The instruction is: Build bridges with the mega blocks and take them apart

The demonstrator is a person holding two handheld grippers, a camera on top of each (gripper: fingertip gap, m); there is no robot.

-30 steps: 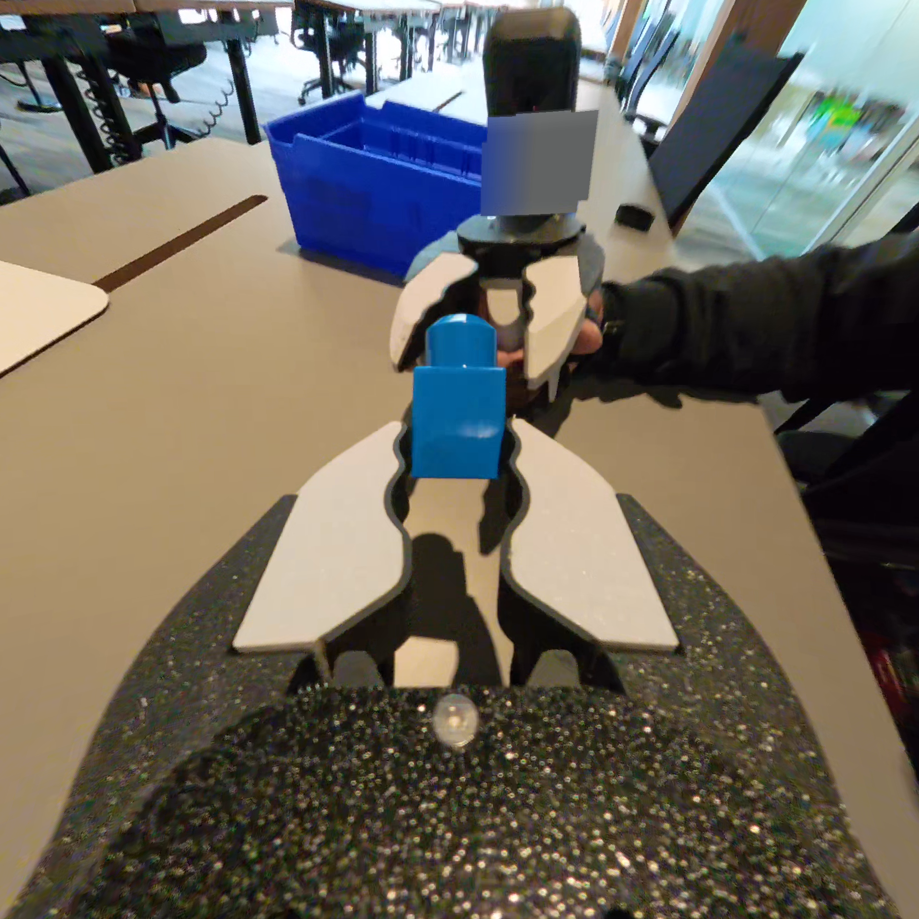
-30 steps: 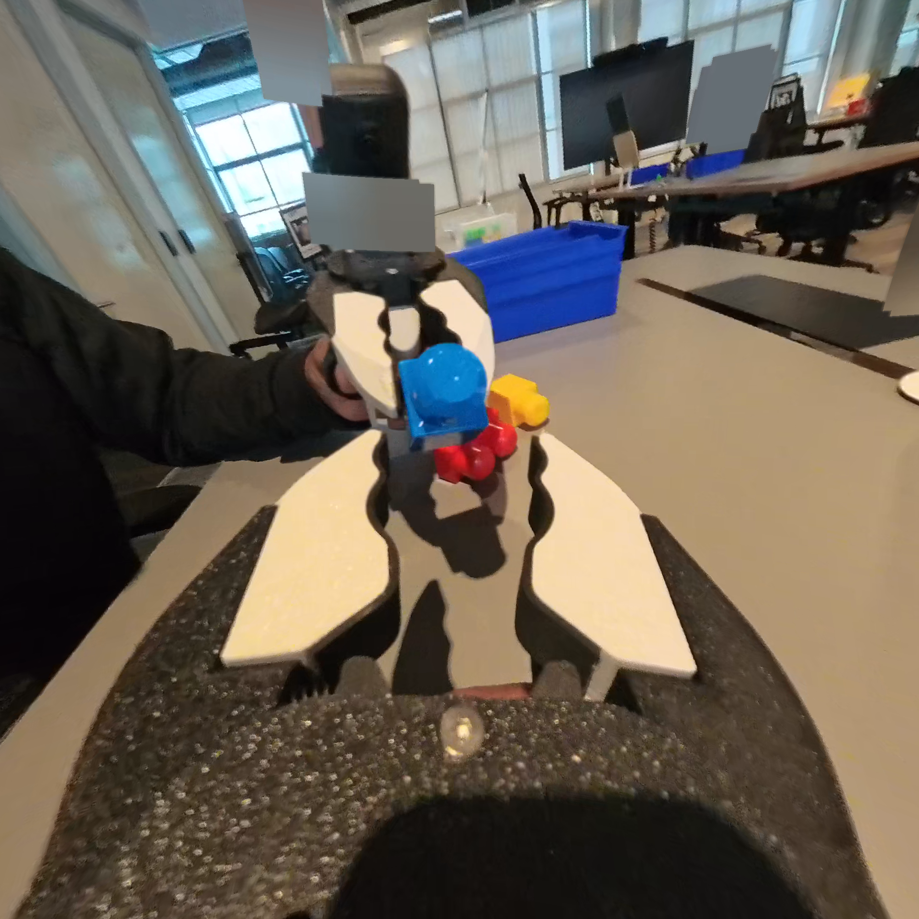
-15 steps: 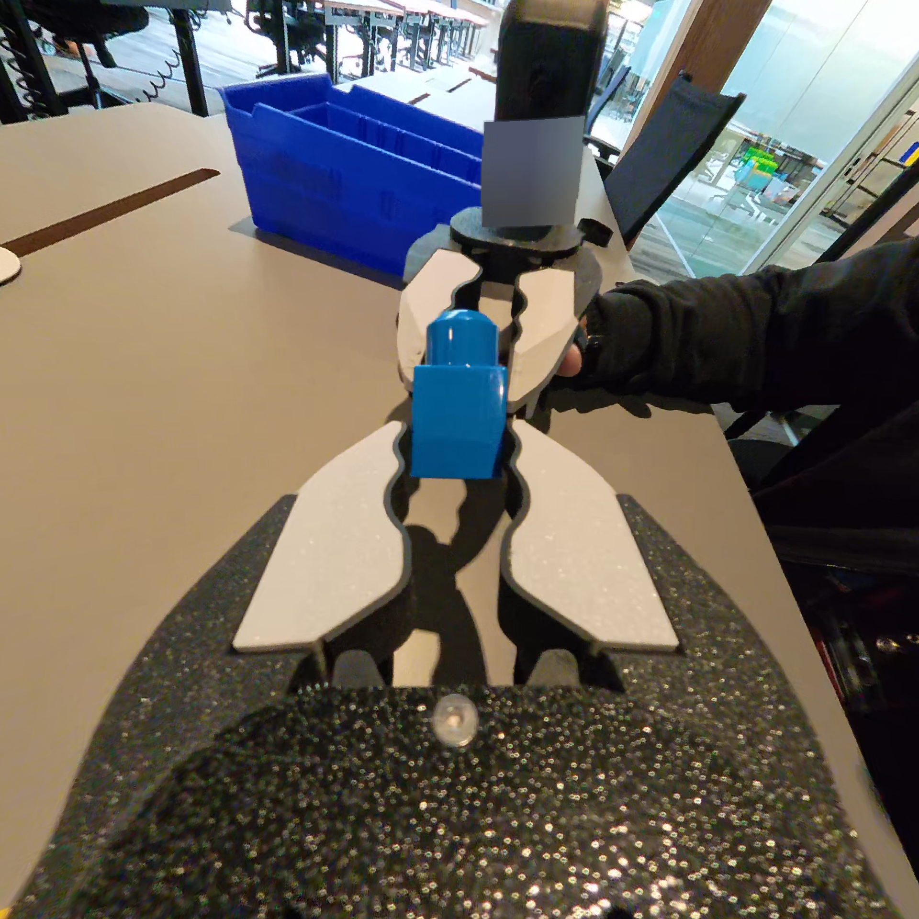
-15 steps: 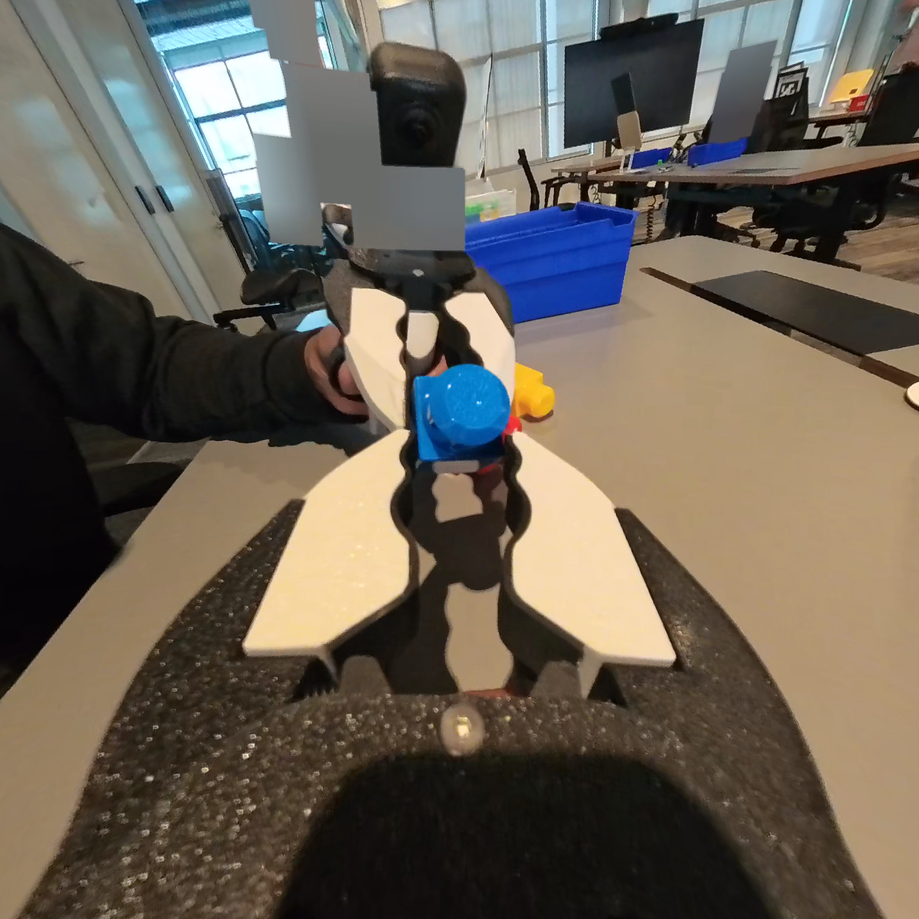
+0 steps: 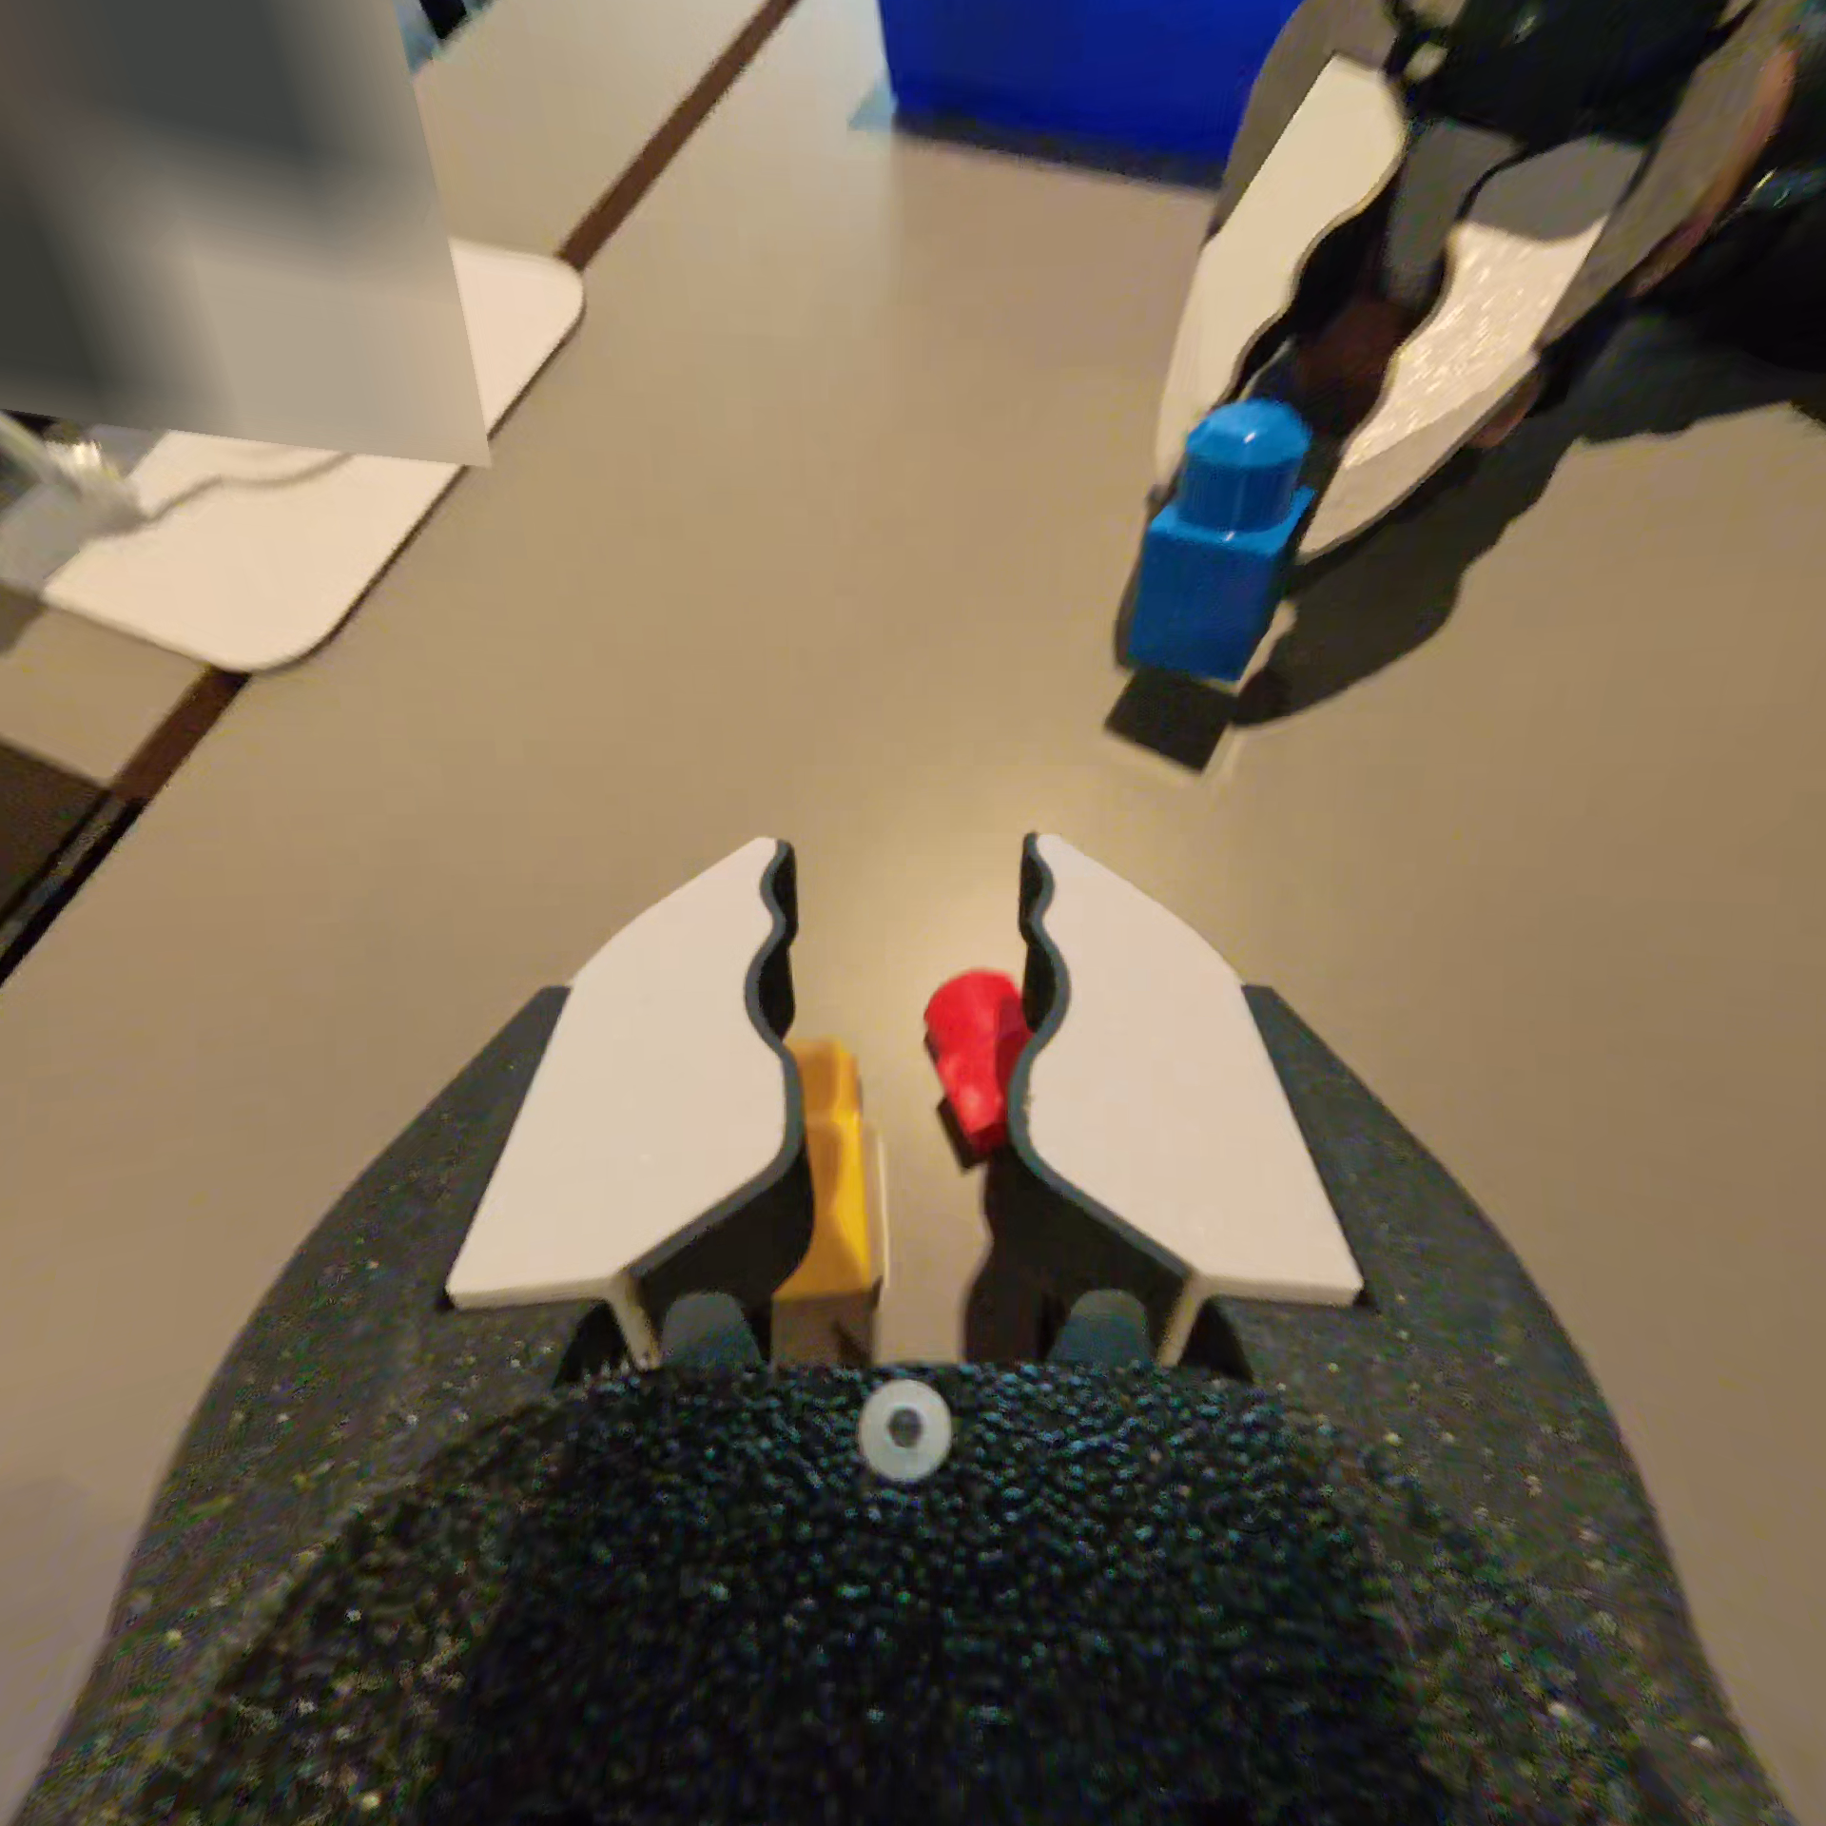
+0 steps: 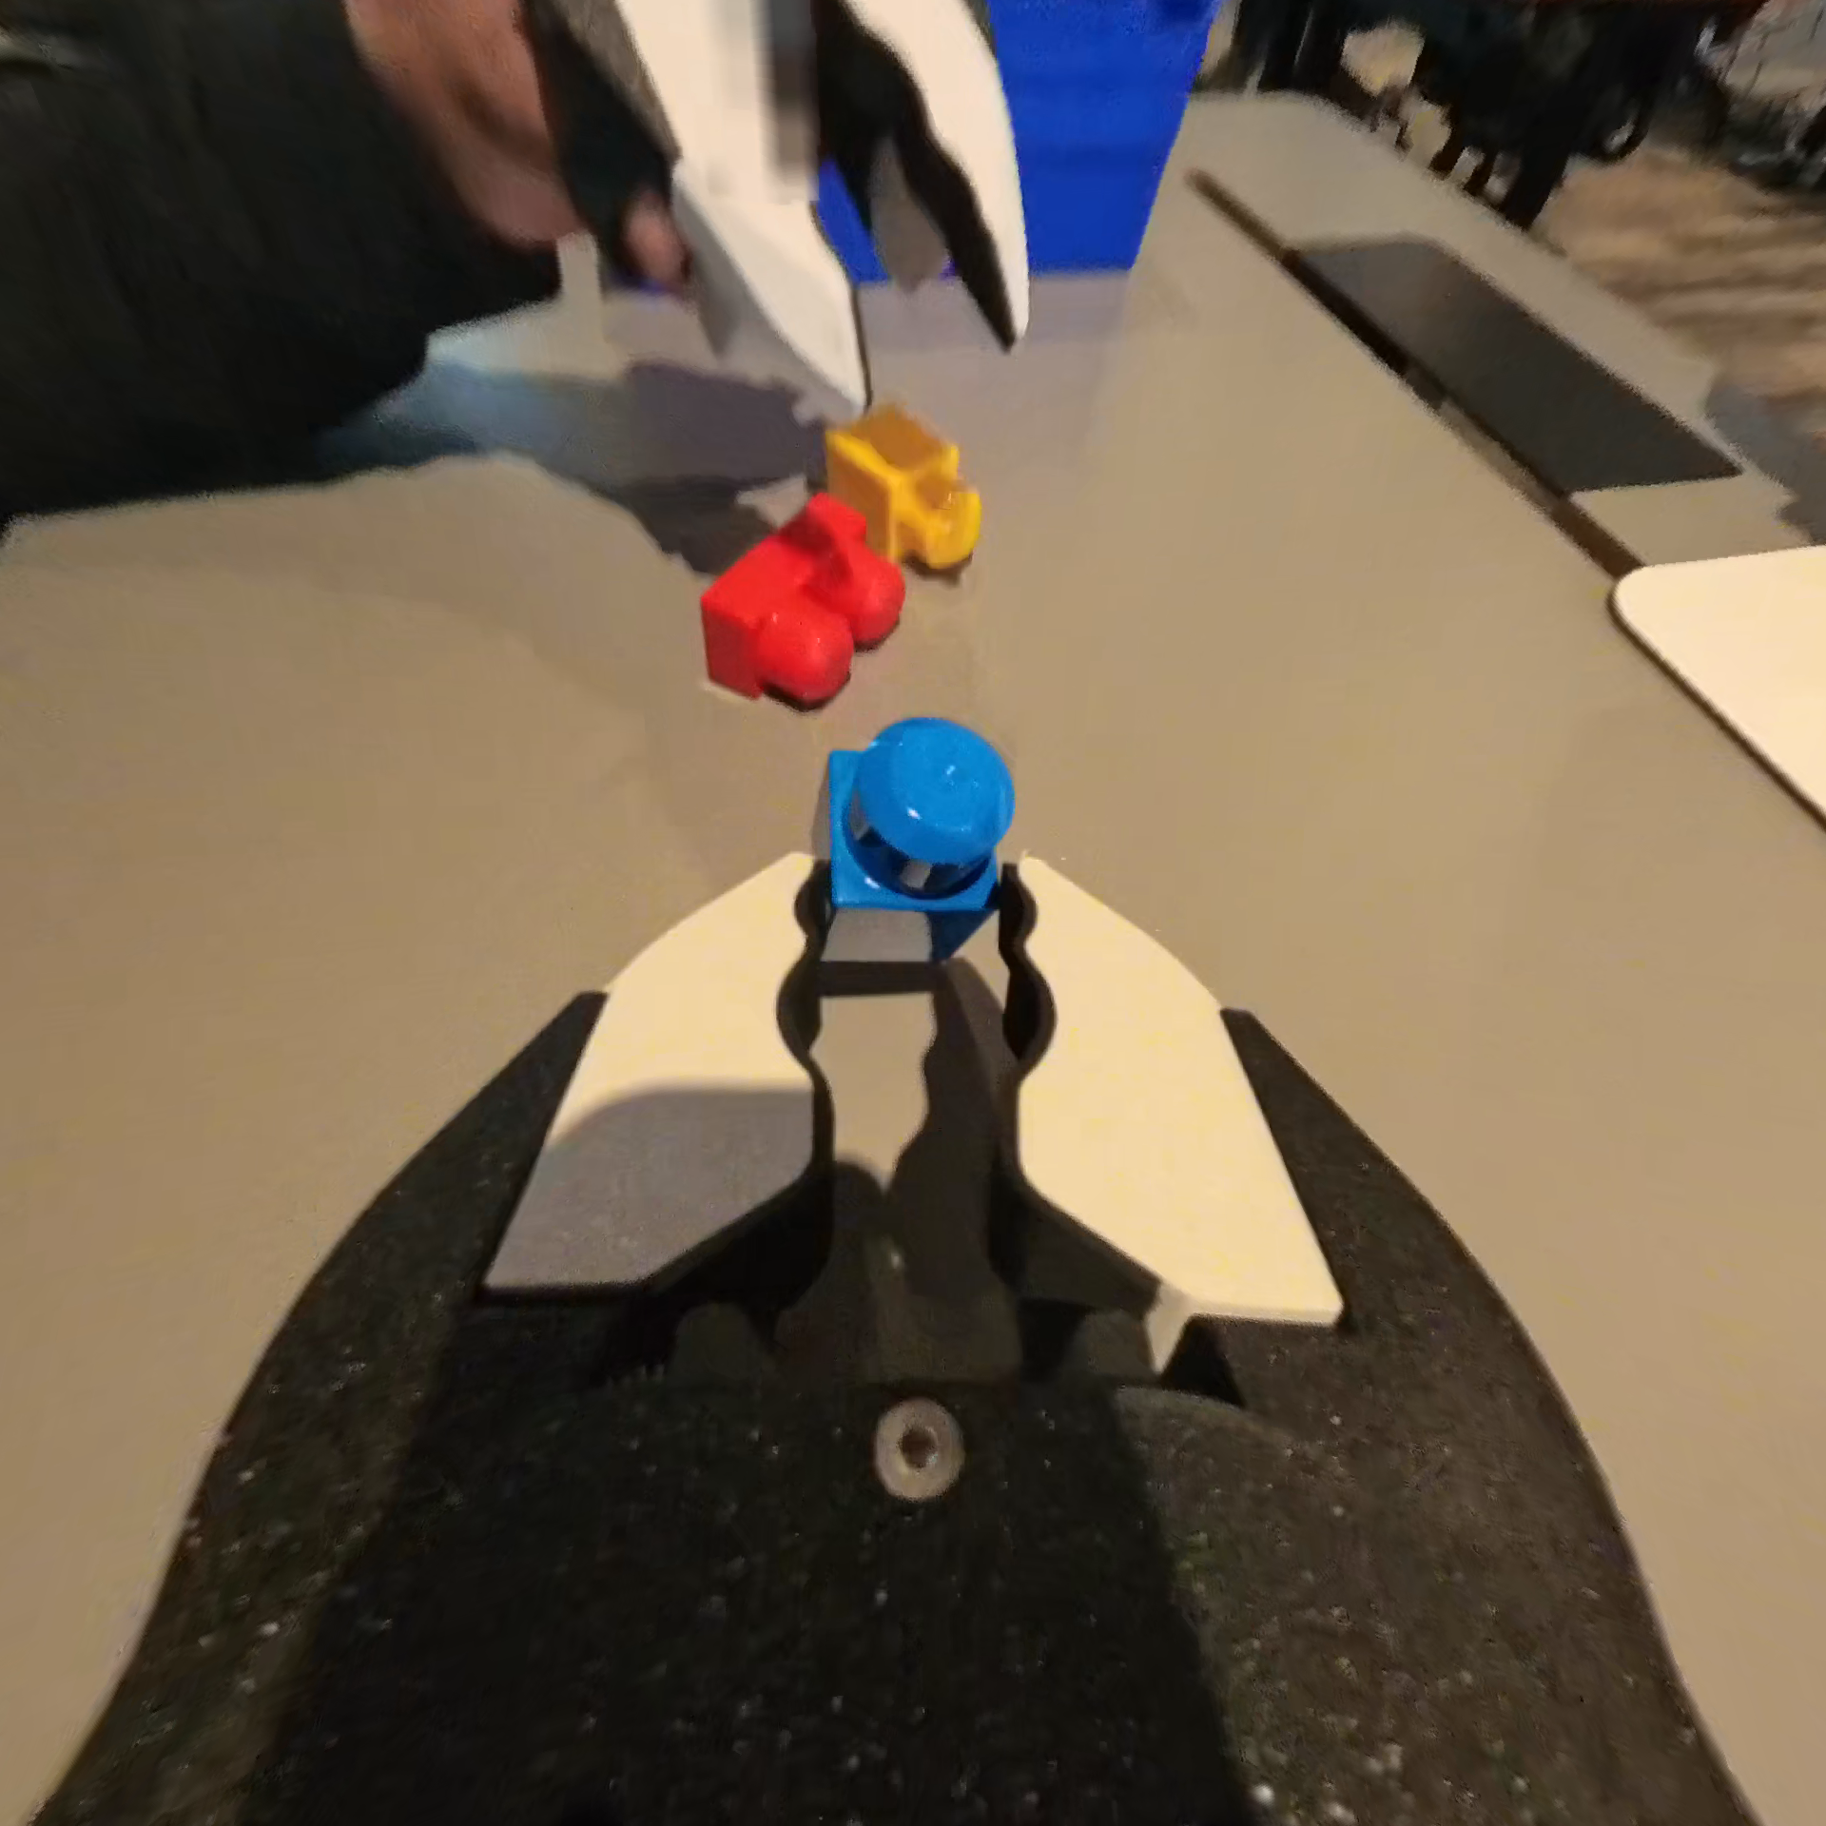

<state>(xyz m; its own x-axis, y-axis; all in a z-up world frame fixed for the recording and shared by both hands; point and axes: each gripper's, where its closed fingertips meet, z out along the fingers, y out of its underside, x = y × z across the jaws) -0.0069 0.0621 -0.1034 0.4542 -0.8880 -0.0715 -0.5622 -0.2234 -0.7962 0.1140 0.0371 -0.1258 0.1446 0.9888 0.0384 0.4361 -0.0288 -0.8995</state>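
Observation:
A blue single-stud block is pinched upright between the tips of my right gripper, low over the grey table. It also shows in the left wrist view, with my right gripper behind it. A red block and a yellow block lie on their sides on the table, just beyond the blue one. My left gripper is open and empty, hovering over the red block and the yellow block. The left gripper also shows from the front in the right wrist view.
A blue bin stands at the far side of the table. A white mat lies across a dark seam to the left; it shows in the right wrist view. A person's hand and dark sleeve hold the left gripper. Tip to tip, the grippers are about 12 centimetres apart.
My left gripper let go of the blue block, opened and moved over the red and yellow blocks. My right gripper shut on the blue block and carried it down toward the table.

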